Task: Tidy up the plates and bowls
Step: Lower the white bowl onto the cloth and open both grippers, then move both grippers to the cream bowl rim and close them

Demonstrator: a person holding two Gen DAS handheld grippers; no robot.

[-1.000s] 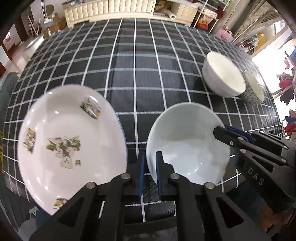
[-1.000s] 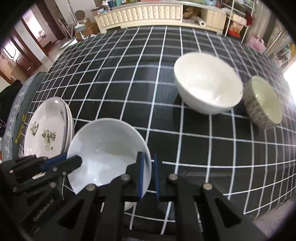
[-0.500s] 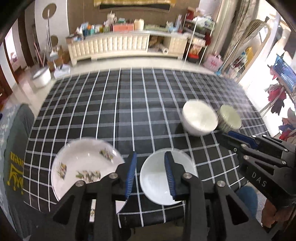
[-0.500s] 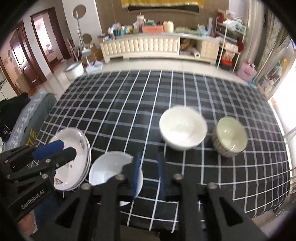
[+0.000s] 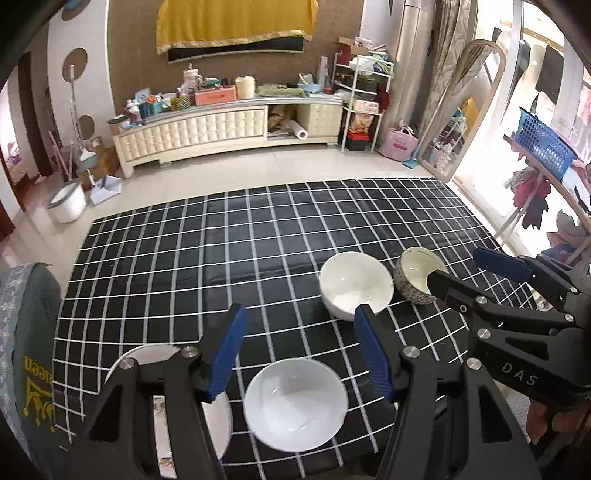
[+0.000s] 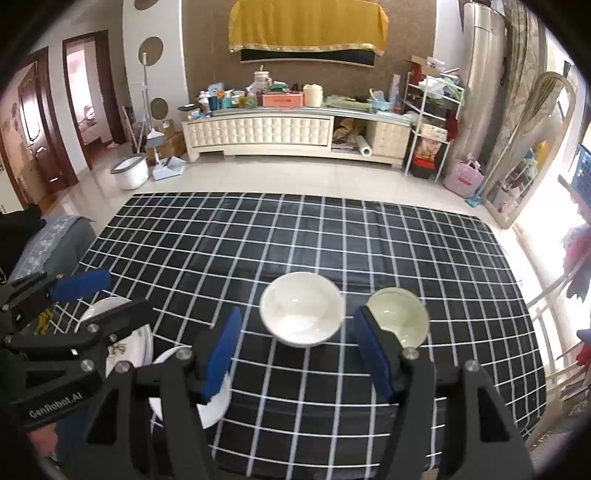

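Living room behind a checked table

A table with a black-and-white checked cloth (image 6: 332, 236) stands on a pale tiled floor (image 6: 295, 173). At 12 o'clock a cream cabinet (image 6: 258, 133) stands against a brown wall under a yellow cloth (image 6: 308, 27); bright daylight enters at 3 o'clock.

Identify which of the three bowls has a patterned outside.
The small bowl farthest right on the table; its outer wall is speckled grey, while the other two bowls are plain white.

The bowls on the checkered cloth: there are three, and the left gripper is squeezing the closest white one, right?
Not quite. There are three bowls, but the left gripper isn't squeezing the closest white bowl. The left wrist view shows its blue fingers spread wide above it, touching nothing. The other white bowl and the patterned bowl sit further back on the cloth.
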